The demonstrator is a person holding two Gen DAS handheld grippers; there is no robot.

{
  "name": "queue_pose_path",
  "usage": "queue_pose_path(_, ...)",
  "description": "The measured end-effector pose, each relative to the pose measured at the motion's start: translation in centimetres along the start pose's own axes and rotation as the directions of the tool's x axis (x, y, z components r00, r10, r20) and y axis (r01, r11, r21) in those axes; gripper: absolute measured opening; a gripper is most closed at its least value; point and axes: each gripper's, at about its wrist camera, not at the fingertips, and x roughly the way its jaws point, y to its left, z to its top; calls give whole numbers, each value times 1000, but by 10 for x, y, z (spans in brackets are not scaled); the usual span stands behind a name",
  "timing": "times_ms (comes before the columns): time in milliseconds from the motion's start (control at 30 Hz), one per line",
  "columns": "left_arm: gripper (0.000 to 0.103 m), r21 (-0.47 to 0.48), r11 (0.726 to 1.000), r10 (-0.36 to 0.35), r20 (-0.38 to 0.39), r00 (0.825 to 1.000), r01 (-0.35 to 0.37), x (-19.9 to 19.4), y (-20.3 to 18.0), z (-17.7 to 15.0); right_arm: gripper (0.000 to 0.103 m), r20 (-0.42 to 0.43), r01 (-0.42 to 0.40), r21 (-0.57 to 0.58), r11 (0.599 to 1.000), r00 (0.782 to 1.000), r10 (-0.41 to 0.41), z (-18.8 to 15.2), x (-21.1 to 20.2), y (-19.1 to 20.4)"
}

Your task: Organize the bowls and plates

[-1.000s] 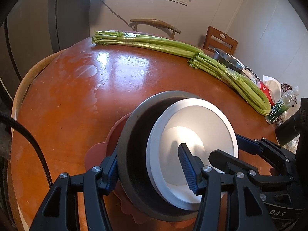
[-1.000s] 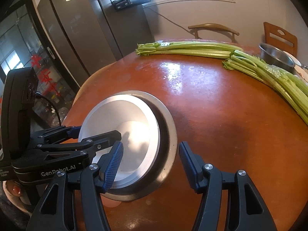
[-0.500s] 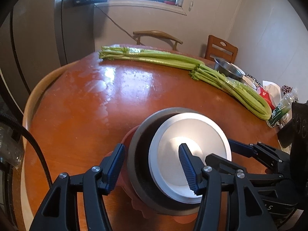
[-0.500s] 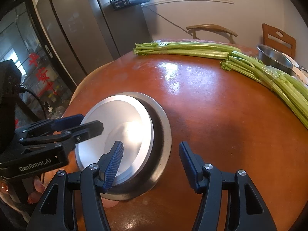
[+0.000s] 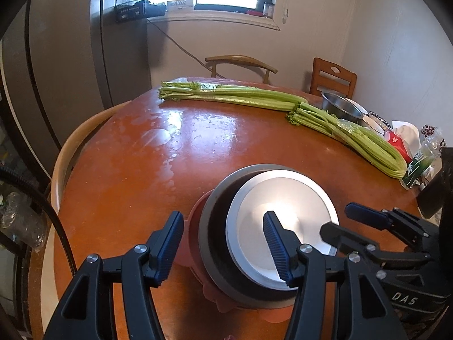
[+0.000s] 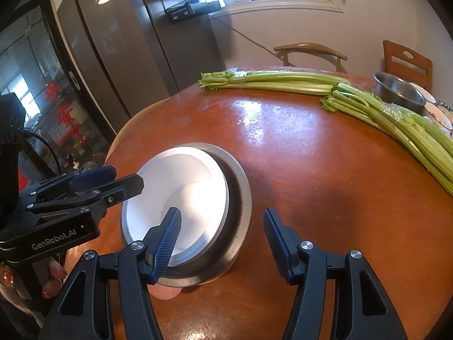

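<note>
A white bowl (image 5: 286, 212) sits nested inside a larger grey metal bowl (image 5: 211, 226), and both rest on a pink plate (image 5: 195, 218) on the round brown table (image 5: 175, 170). The stack also shows in the right wrist view: white bowl (image 6: 192, 181), grey bowl (image 6: 240, 201), a sliver of pink plate (image 6: 167, 293). My left gripper (image 5: 223, 242) is open and raised above the stack's near side, holding nothing. My right gripper (image 6: 222, 235) is open above the stack's right rim, holding nothing. Each gripper shows in the other's view.
Two long celery bunches (image 5: 254, 97) lie across the far side of the table. A steel bowl (image 5: 342, 109), small dishes and packets (image 5: 402, 138) crowd the far right edge. Wooden chairs (image 5: 240, 62) stand behind; a chair back (image 5: 73, 144) curves at the left edge.
Both grippers have lifted up and back from the stack. The left gripper's jaws, which straddled the bowls' rims, are now clear of them. The bowls stayed in place.
</note>
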Motion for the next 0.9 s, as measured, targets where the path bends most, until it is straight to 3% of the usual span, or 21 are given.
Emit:
queue_pose_path(233,59,-2,998,62,59,996,-62,-24,-11,-16,64,79,50,2,999,996,-50,-12,-32,3)
queue_pose_path(567,60,14,999,49,47,998,-49,-52,-39,-69,67,113,106,-29,994,988,-102,-60,-74,15)
queue_pose_path(900,61,3,999,54,71,996,-54,-78,-52,-111,70,110,97,-42,994,990,-92,-110,-98,20)
